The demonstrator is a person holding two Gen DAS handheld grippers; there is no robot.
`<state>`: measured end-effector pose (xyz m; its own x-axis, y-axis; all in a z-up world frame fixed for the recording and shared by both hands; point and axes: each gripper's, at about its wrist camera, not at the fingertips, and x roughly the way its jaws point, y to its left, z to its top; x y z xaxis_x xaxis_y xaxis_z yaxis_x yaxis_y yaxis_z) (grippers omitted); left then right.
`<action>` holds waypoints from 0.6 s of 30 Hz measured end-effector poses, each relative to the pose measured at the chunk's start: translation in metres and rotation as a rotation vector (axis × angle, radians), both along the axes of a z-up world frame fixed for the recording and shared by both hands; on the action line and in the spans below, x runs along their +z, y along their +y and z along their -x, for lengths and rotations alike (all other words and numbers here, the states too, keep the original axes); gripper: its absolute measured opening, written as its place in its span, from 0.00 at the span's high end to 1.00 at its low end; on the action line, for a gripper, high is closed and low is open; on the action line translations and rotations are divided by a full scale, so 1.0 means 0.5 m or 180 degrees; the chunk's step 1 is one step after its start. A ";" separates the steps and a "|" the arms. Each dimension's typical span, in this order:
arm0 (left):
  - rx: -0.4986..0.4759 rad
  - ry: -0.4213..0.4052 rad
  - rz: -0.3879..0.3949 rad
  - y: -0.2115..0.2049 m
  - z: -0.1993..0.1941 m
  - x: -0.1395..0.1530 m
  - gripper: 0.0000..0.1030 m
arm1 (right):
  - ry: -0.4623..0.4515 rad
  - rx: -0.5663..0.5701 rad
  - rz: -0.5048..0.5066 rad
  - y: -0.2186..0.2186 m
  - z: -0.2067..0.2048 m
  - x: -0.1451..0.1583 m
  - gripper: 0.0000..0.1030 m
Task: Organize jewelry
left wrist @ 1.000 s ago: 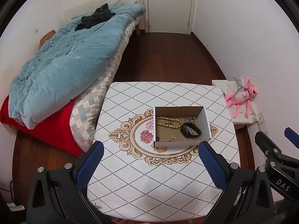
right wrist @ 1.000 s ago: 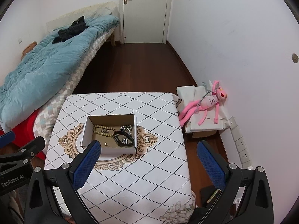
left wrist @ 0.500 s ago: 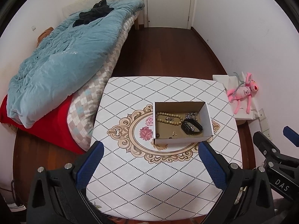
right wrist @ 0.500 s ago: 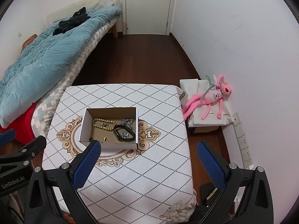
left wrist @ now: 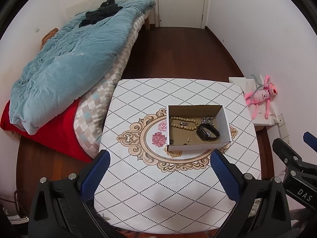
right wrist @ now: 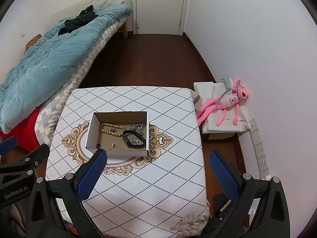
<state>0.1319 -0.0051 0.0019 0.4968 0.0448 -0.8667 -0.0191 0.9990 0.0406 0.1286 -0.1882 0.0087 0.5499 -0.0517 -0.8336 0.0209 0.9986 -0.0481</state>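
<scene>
An open white cardboard box [left wrist: 198,147] [right wrist: 116,152] stands on the patterned table [left wrist: 158,188] [right wrist: 150,178]. Inside lie a tan bead bracelet [left wrist: 183,123] [right wrist: 111,129], a black band [left wrist: 208,133] [right wrist: 133,138], a silver chain [left wrist: 207,120] [right wrist: 137,128] and small pieces. My left gripper [left wrist: 158,170] is open and empty, held well above the table's near side. My right gripper [right wrist: 158,168] is open and empty, above the table's near right part. Each gripper shows at the edge of the other's view.
A bed with a blue quilt [left wrist: 65,59] [right wrist: 45,59] lies left of the table. A pink plush toy [left wrist: 261,97] [right wrist: 223,105] lies on a white box by the right wall. Dark wood floor runs back to a white door [left wrist: 180,2].
Both views have tilted or pulled back a little, so the table and box sit lower in frame. Both grippers stay open. The box contents have not moved.
</scene>
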 end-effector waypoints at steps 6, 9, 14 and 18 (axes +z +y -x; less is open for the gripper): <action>-0.0004 0.0002 0.0004 0.001 0.000 0.000 0.00 | 0.0010 0.0011 0.0011 0.001 0.000 -0.001 0.00; -0.0012 0.0002 0.0003 0.001 0.002 -0.002 0.00 | 0.0011 0.0011 0.0012 0.001 0.000 -0.002 0.00; -0.0008 0.0018 0.0007 0.004 0.003 -0.005 0.00 | 0.0022 0.0018 0.0002 0.004 0.001 -0.007 0.00; -0.0020 0.0027 0.0011 0.004 0.003 -0.009 0.00 | 0.0036 0.0017 -0.0006 0.004 0.002 -0.009 0.00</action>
